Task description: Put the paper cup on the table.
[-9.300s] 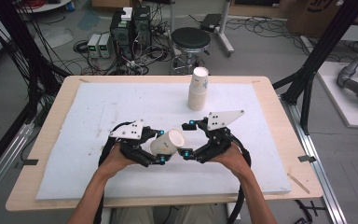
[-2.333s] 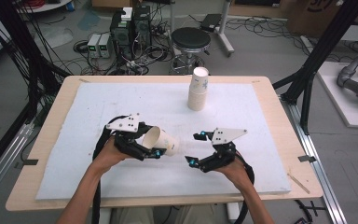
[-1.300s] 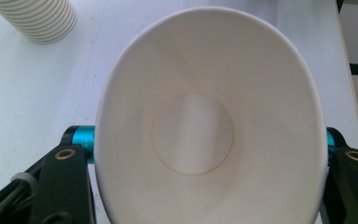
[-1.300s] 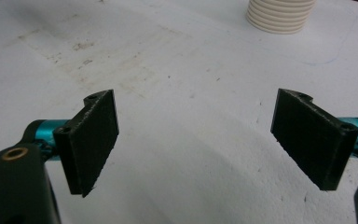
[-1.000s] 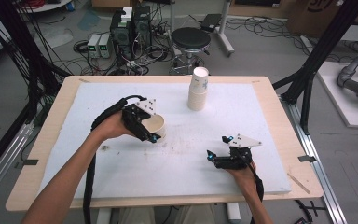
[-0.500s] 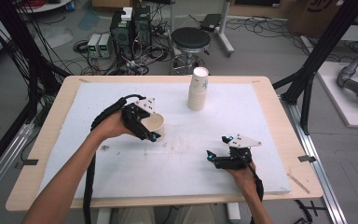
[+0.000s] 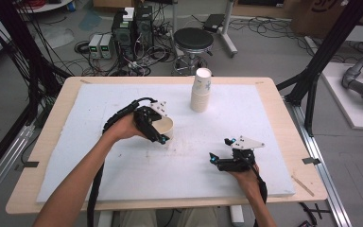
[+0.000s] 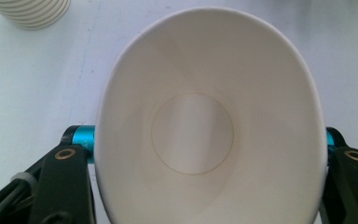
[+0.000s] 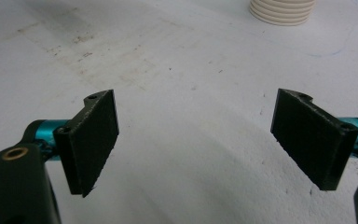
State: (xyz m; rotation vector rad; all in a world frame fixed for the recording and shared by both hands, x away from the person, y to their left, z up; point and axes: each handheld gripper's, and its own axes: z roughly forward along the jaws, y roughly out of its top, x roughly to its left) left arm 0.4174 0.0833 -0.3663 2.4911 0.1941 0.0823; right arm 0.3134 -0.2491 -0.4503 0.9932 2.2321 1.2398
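Left gripper (image 7: 158,132): forearm reaches forward from bottom left, hand wrapped over body, jaws clamped on paper cup (image 8: 209,121), one jaw each side, cup squeezed oval. Right gripper (image 7: 217,158): low near front right, hand behind it, jaws spread wide, nothing between them, pointing left across table.

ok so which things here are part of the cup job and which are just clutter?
In play:
- cup, held upright on the board by the left claw
- cup stack at the far side
- right claw, open, nothing in it
- white board

Lying about:
- stool
- electronics boxes and cables on the floor
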